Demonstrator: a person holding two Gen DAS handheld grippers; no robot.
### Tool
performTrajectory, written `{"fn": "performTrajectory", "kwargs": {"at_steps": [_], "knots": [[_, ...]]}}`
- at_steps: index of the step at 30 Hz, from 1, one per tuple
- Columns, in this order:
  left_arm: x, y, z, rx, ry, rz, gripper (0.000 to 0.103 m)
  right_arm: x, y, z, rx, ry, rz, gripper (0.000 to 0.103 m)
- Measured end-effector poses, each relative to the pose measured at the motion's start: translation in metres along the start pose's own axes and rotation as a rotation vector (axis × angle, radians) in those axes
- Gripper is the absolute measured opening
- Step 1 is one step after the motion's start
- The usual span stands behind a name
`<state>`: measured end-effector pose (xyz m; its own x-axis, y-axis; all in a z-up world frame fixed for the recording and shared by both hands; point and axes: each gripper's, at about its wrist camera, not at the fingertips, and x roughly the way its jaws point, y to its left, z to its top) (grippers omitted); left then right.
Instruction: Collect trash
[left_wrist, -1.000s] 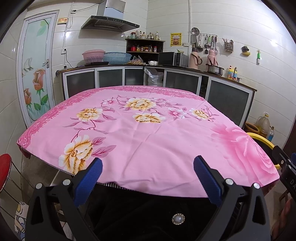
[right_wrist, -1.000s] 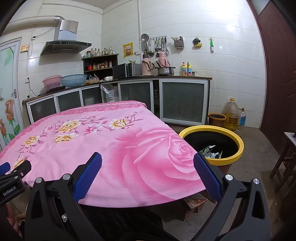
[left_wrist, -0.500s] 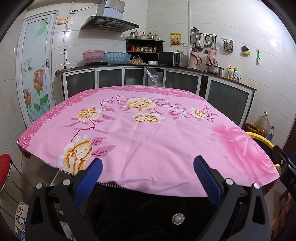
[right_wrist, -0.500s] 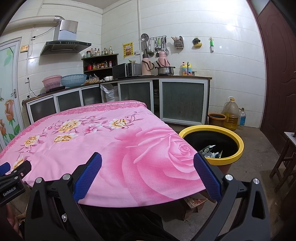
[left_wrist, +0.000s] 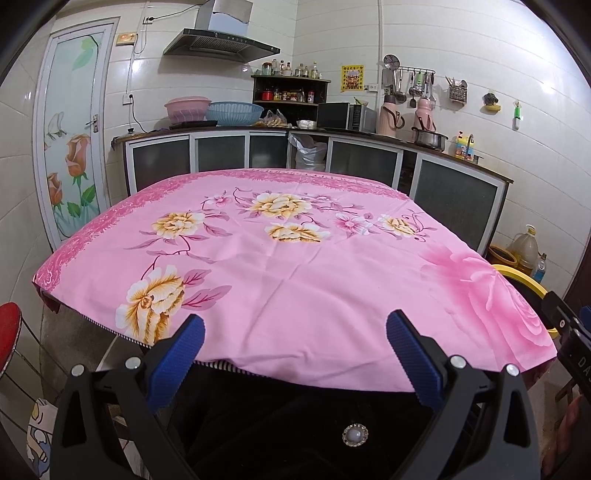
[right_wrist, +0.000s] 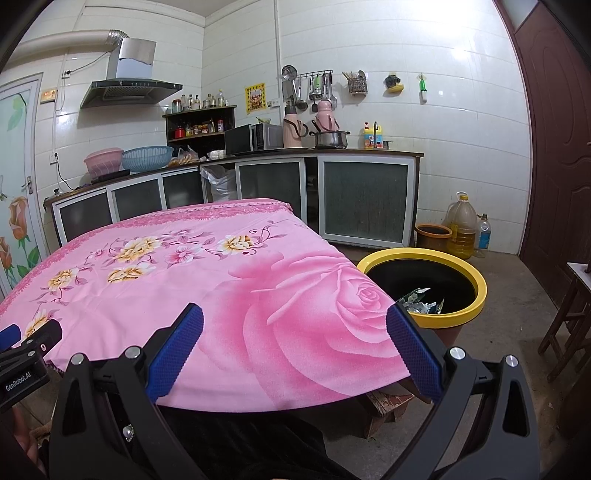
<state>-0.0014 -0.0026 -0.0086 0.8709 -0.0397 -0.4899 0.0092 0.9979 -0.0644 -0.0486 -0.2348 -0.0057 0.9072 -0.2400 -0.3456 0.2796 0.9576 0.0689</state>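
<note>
A black trash bin with a yellow rim (right_wrist: 476, 295) stands on the floor right of the table; crumpled wrappers (right_wrist: 419, 301) lie inside it. Its rim also shows in the left wrist view (left_wrist: 528, 282). A table under a pink flowered cloth (left_wrist: 295, 266) fills the middle; no trash shows on the cloth (right_wrist: 221, 280). My left gripper (left_wrist: 295, 332) is open and empty at the table's near edge. My right gripper (right_wrist: 295, 325) is open and empty at the near right corner, left of the bin.
Kitchen counter with cabinets (right_wrist: 362, 199) runs along the back walls. An oil jug (right_wrist: 461, 229), a bottle and a brown pot (right_wrist: 432, 236) stand by the wall. A wooden stool (right_wrist: 569, 317) is at right, a red stool (left_wrist: 9, 325) at left.
</note>
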Motion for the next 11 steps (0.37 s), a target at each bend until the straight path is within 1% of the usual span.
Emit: {"fn": "performTrajectory", "kwargs": {"at_steps": [4, 11], "knots": [[0.0013, 0.0012, -0.0004, -0.001, 0.004, -0.011, 0.095, -0.0001, -0.0004, -0.001, 0.0, 0.0, 0.0, 0.095], [0.0018, 0.0021, -0.0018, 0.004, 0.005, -0.008, 0.095, 0.0004, -0.0005, -0.0006, -0.001, 0.002, 0.001, 0.095]]}}
